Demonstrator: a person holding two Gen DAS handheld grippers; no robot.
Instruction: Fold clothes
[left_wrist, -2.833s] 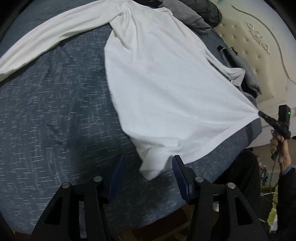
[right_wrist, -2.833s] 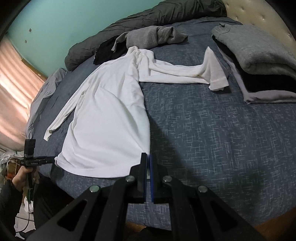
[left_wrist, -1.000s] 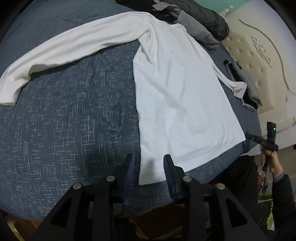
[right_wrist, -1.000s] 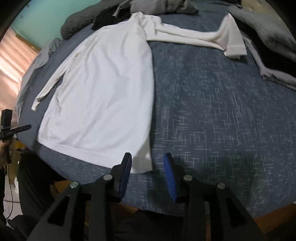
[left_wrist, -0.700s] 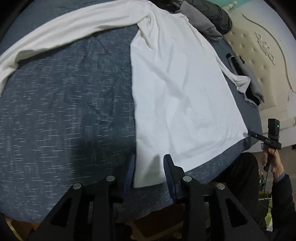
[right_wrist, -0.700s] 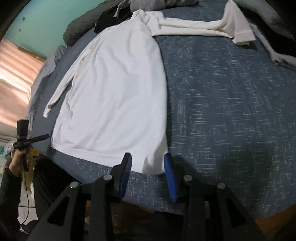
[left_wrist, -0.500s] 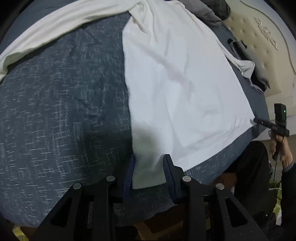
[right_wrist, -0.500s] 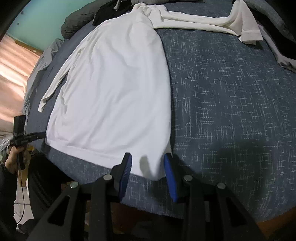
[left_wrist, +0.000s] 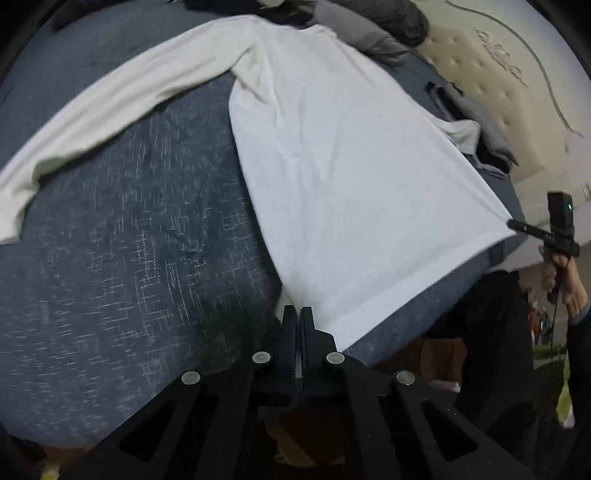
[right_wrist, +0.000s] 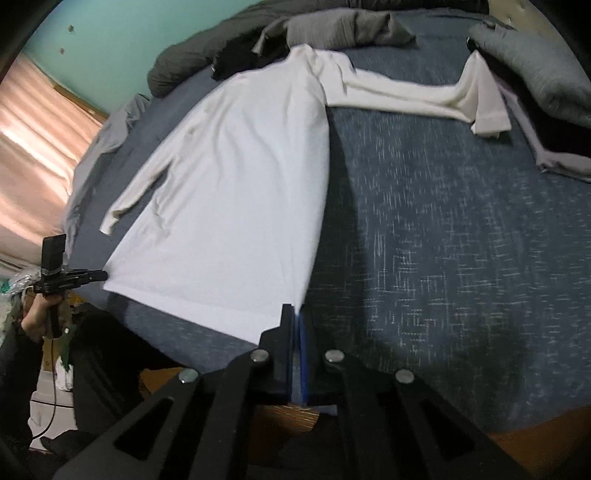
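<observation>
Both sets of jaws had just been closing, and each ended up clamped on a bottom corner of the white long-sleeve shirt (left_wrist: 354, 177). Half a second earlier the hem corners sat loose between open fingers; now the left gripper (left_wrist: 298, 314) pinched the shirt's left hem corner and the right gripper (right_wrist: 293, 312) pinched the other one. No gap left on either side, only cloth between the pads.

The shirt lay spread on the blue bedspread (left_wrist: 122, 258), body flat, collar toward the far end by the grey clothes pile (right_wrist: 340, 29). One sleeve stretched out sideways, the other ran toward the folded grey stack (right_wrist: 546, 66). The hem looked slightly lifted and taut between my two grips.

My read: grasp done. Next probably carry the hem up toward the collar. Sleeves weren't tucked in yet, so that could get messy.
</observation>
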